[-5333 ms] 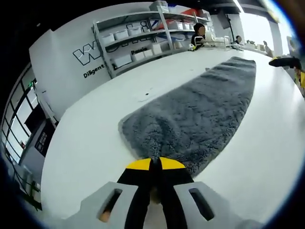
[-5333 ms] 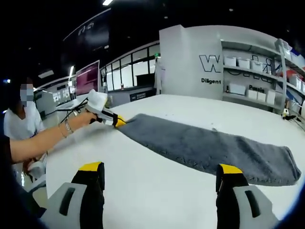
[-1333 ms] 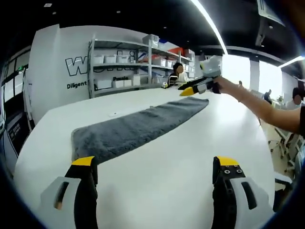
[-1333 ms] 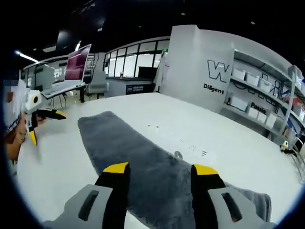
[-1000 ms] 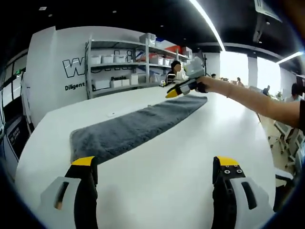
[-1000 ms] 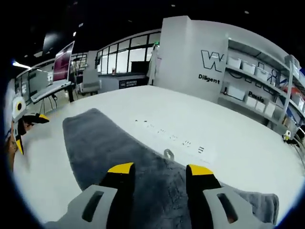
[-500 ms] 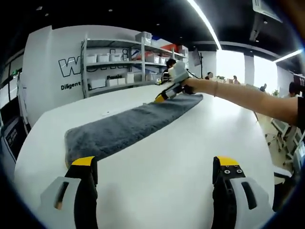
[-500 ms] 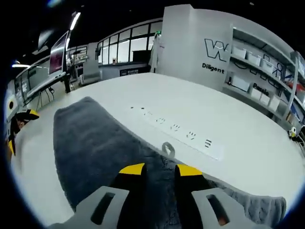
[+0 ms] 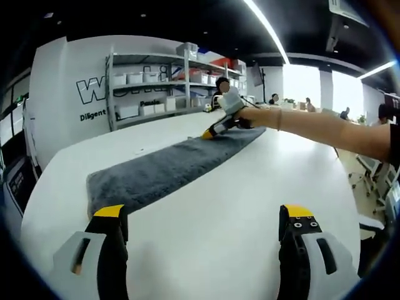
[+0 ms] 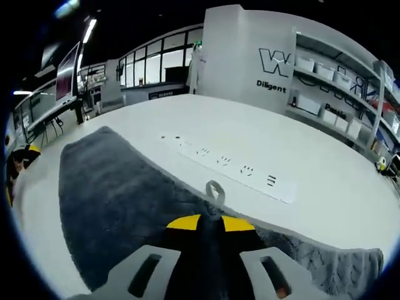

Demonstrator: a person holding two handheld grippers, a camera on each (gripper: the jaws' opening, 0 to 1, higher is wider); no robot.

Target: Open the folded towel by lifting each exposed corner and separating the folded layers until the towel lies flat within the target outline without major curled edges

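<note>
Jaws of the left gripper (image 9: 203, 219) stand wide apart at the bottom of the left gripper view, holding nothing, above the white table (image 9: 237, 187). Across mid-frame lies the grey towel (image 9: 162, 169), folded into a long strip. In the right gripper view, the right gripper (image 10: 210, 224) is pinched closed on the towel's far edge beside a small loop (image 10: 215, 190).

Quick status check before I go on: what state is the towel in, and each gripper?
Grey towel: still folded into a long strip, lying flat on the white table.
Left gripper: open, above bare table.
Right gripper: jaws together on the towel's long edge, beside its hanging loop.
</note>
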